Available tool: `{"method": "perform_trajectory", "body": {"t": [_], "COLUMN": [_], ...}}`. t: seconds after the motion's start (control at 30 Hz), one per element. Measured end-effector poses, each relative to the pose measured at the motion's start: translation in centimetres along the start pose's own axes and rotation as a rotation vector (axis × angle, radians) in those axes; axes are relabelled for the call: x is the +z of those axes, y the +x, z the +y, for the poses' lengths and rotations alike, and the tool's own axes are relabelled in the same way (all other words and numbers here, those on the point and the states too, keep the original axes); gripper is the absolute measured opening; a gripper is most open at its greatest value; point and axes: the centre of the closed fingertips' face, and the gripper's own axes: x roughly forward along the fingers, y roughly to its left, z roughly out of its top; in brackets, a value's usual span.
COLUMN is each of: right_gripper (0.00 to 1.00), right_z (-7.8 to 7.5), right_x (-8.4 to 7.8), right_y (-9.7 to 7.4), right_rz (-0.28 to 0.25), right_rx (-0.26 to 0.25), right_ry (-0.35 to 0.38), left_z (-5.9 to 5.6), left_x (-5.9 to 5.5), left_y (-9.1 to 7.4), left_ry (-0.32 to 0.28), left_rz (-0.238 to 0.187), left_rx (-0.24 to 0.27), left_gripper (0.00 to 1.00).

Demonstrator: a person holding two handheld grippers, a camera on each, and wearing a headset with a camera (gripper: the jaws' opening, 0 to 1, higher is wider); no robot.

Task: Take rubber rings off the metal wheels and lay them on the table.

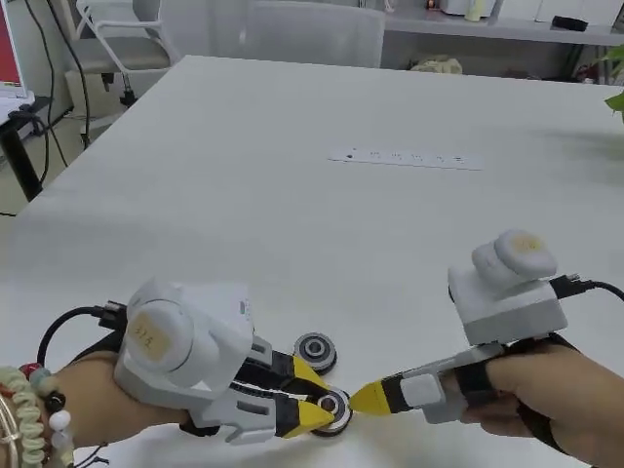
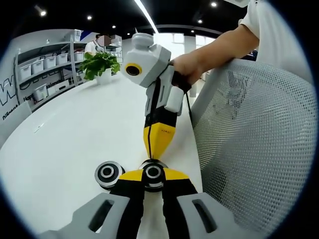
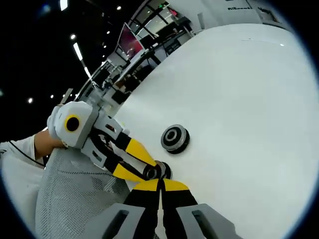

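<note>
Two metal wheels with black rubber rings lie near the front edge of the white table (image 1: 322, 214). My left gripper (image 1: 322, 393) is shut on the nearer wheel (image 1: 334, 404), its yellow fingertips (image 2: 130, 175) pressing on either side of the wheel (image 2: 153, 173). My right gripper (image 1: 363, 398) comes in from the right with its jaws shut, and its tips (image 3: 159, 184) touch that wheel's rim (image 3: 159, 171). I cannot tell whether they pinch the ring. The second wheel (image 1: 315, 349) (image 2: 108, 173) (image 3: 175, 138) lies free just beyond.
A white power strip (image 1: 405, 158) lies on the table's far half. Chairs (image 1: 312, 31) stand at the far edge. A mesh chair back (image 2: 249, 139) is close behind the right hand, and a potted plant (image 2: 99, 62) stands at the table's end.
</note>
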Motion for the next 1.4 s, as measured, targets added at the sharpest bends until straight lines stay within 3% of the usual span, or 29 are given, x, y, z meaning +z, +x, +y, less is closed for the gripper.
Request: {"method": "perform_trajectory", "body": {"t": [0.2,0.73,0.8,0.83,0.87,0.9,0.93,0.97,1.0,1.4], "right_gripper": [0.00,0.00,0.00,0.00,0.00,0.00,0.00,0.00,0.00,0.00], "right_z": [0.3,1.3,1.7,2.6,2.8,2.4,1.5,1.2,1.2,0.6], "right_x": [0.1,0.5,0.8,1.6,2.2,2.2,1.4,1.2,0.8,0.5], "right_y": [0.1,0.4,0.5,0.5,0.3,0.3,0.3,0.4,0.5,0.6], "right_rz": [-0.020,-0.029,-0.046,-0.088,-0.113,-0.108,-0.062,-0.053,-0.035,-0.032], "right_rx": [0.027,0.053,0.082,0.128,0.134,0.111,0.050,0.033,0.039,0.014], "right_ry": [0.065,0.038,0.032,0.049,0.072,0.059,0.012,-0.011,0.001,0.026], "left_z": [0.0,0.1,0.1,0.1,0.1,0.1,0.1,0.1,0.1,0.1], "left_x": [0.0,0.0,0.0,0.0,0.0,0.0,0.0,0.0,0.0,0.0], "left_y": [0.1,0.1,0.1,0.1,0.1,0.1,0.1,0.1,0.1,0.1], "left_ry": [-0.006,-0.006,-0.007,-0.008,-0.008,-0.009,-0.009,-0.011,-0.013,-0.010], "left_rz": [-0.003,-0.003,-0.004,-0.004,-0.003,-0.003,-0.003,-0.003,-0.003,0.013], "left_rx": [0.000,0.000,0.002,0.002,0.002,0.003,0.003,0.003,0.004,0.004], "left_gripper": [0.07,0.07,0.07,0.07,0.07,0.07,0.07,0.07,0.07,0.07]}}
